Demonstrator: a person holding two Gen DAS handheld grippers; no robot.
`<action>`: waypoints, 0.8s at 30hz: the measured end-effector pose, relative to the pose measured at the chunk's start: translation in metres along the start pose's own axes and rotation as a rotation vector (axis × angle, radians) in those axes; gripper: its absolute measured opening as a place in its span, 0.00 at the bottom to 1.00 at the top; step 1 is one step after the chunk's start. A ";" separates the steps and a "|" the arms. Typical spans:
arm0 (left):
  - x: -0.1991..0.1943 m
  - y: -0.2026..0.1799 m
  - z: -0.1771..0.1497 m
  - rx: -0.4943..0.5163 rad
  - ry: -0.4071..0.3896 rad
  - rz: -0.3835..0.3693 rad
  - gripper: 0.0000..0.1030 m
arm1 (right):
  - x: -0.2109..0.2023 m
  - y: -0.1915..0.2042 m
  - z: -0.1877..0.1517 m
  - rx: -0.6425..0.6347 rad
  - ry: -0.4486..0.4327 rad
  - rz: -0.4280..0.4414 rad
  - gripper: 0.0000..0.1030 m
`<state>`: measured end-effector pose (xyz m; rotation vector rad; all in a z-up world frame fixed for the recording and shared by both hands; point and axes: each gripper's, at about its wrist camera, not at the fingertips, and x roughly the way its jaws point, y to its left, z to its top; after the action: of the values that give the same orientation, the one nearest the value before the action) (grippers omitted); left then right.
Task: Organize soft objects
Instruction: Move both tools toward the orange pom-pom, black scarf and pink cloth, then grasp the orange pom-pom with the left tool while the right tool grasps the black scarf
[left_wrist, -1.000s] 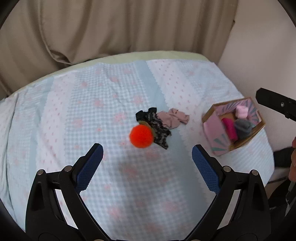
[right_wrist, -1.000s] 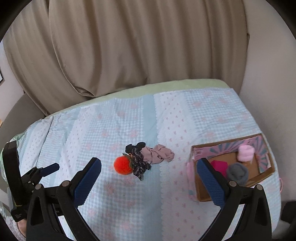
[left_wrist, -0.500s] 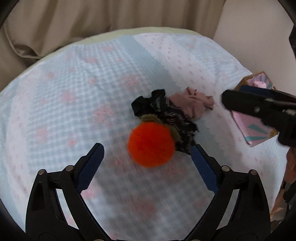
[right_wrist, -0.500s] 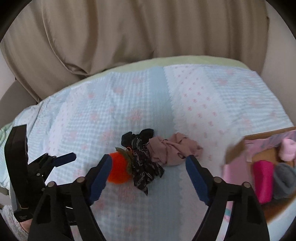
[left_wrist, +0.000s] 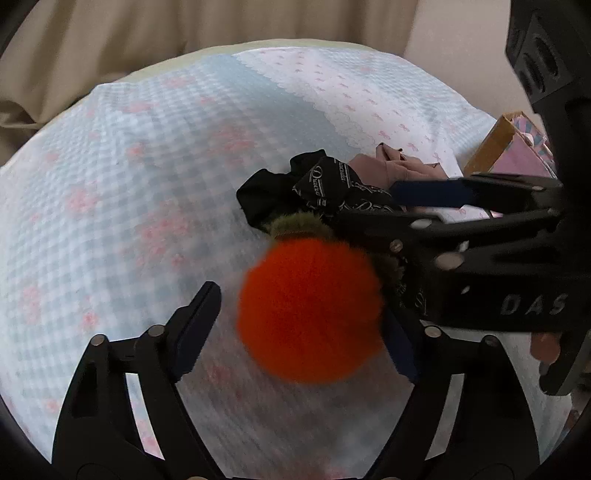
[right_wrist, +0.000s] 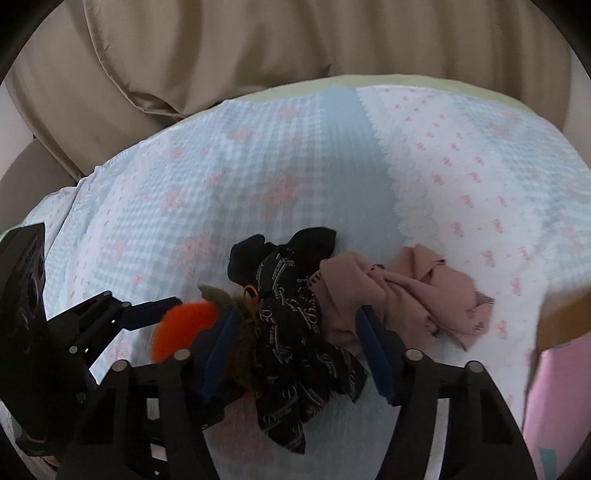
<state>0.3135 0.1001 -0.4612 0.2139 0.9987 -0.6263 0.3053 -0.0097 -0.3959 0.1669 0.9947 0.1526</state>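
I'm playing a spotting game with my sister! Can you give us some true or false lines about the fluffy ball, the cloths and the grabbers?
1. The pompom is orange. True.
2. The left hand-held gripper has squeezed shut on the pompom. False: its jaws are open, one on each side.
3. The black patterned scarf lies between the pompom and the pink cloth. True.
4. The right hand-held gripper is over the box. False: it is open around the scarf.
5. The bed sheet is plain green. False: it is blue-and-white checked with pink prints.
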 end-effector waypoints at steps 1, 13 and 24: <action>0.001 0.000 0.000 0.001 0.000 -0.007 0.74 | 0.004 0.000 0.000 -0.001 0.007 0.008 0.54; 0.009 -0.010 0.005 0.014 0.013 -0.035 0.35 | 0.017 0.000 0.001 0.029 0.026 0.031 0.34; -0.025 -0.005 0.005 -0.025 -0.007 -0.015 0.35 | -0.003 0.000 0.009 0.028 -0.013 0.026 0.34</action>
<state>0.3048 0.1037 -0.4372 0.1827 1.0010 -0.6273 0.3114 -0.0113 -0.3881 0.2064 0.9823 0.1607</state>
